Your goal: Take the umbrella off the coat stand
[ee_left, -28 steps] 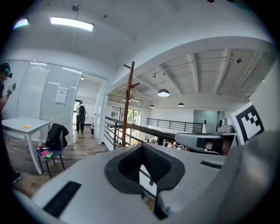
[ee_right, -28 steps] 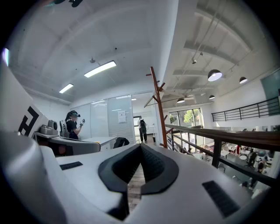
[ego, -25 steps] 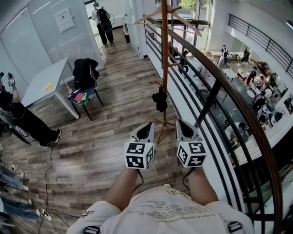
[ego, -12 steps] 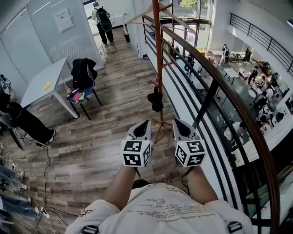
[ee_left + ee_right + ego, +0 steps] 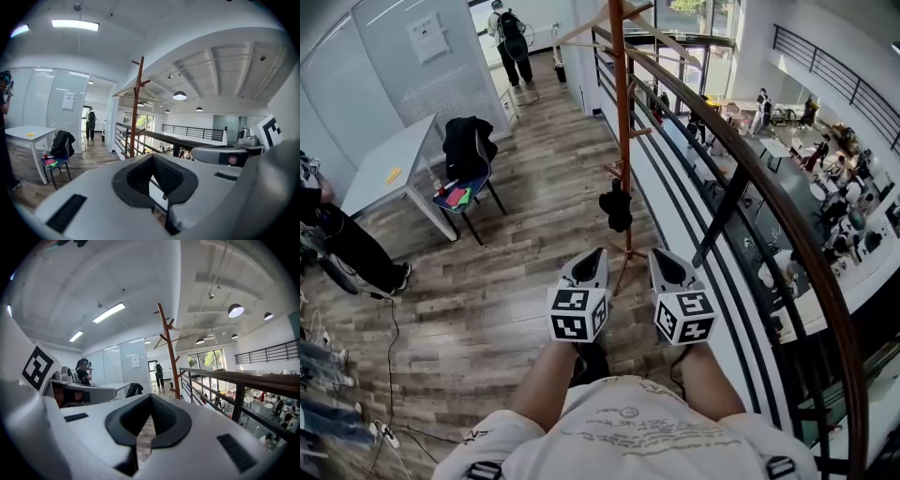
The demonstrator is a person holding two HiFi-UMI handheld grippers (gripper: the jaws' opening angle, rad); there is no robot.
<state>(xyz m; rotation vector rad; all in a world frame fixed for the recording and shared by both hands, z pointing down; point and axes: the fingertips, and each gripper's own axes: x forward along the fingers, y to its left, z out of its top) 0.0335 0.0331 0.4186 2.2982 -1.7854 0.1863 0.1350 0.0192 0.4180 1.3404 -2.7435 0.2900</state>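
Note:
A brown wooden coat stand [image 5: 623, 141] rises beside the railing just ahead of me. A folded black umbrella [image 5: 615, 206] hangs from a low peg on its pole. My left gripper [image 5: 594, 257] and right gripper [image 5: 660, 257] are side by side below the umbrella, short of it and not touching it. Both are shut with nothing between the jaws. The stand also shows in the left gripper view [image 5: 135, 108] and the right gripper view [image 5: 168, 352], above each gripper [image 5: 151, 156] [image 5: 151, 397]. The umbrella is hidden in both of those views.
A dark railing [image 5: 741, 178] with a wooden handrail runs along the right, with an open drop beyond it. At the left are a chair with a black jacket [image 5: 469, 150], a white table [image 5: 389, 173] and a person [image 5: 342, 239]. A cable [image 5: 391, 347] lies on the floor.
I have come a little closer to the coat stand, which has shifted left in the head view. Both grippers stay shut and side by side.

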